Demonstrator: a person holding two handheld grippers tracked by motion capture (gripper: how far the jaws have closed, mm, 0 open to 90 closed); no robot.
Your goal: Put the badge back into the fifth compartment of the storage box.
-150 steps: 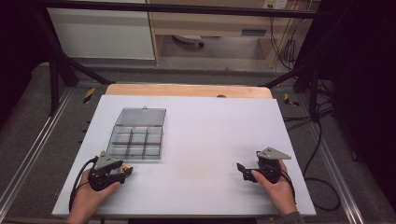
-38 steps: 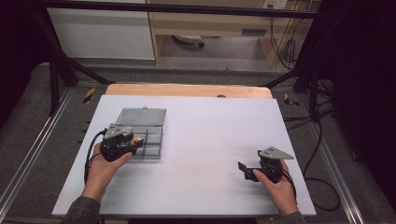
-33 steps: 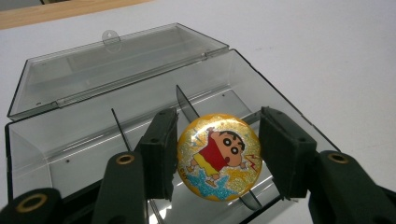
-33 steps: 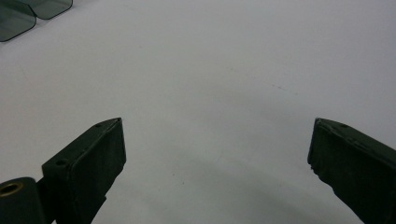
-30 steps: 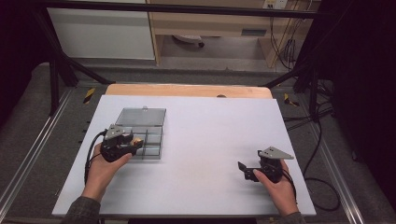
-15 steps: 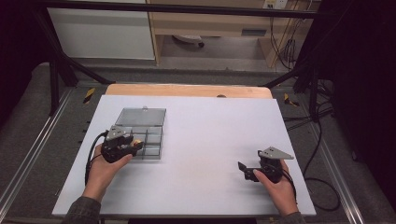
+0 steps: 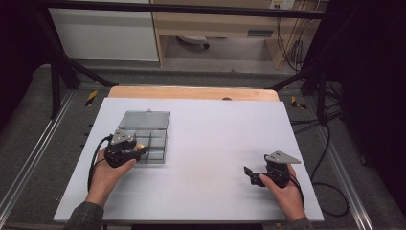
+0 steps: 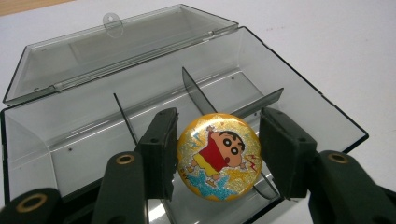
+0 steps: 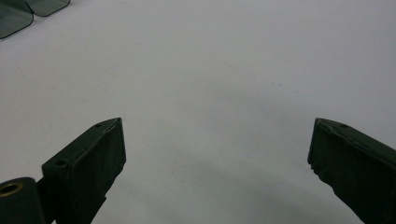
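Your left gripper (image 8: pixel 217 156) grasps the gold badge (image 8: pixel 218 157) between its jaws (above the compartment box (image 8: pixel 70 140)); your right gripper (image 9: pixel 217 140) rests released.

I am working in a lab-type recording bay. The white worktop (image 7: pixel 201 158) is the reference landmark. Black metal frame struts (image 7: pixel 64 67) stand at its far corners, and rails (image 7: pixel 26 167) run along its left and right sides. Cables (image 7: pixel 330 143) trail over grey floor matting (image 7: pixel 43 120) to its right. Beyond its far edge stand a white cabinet (image 7: pixel 103 36) and wooden furniture (image 7: pixel 215 24).
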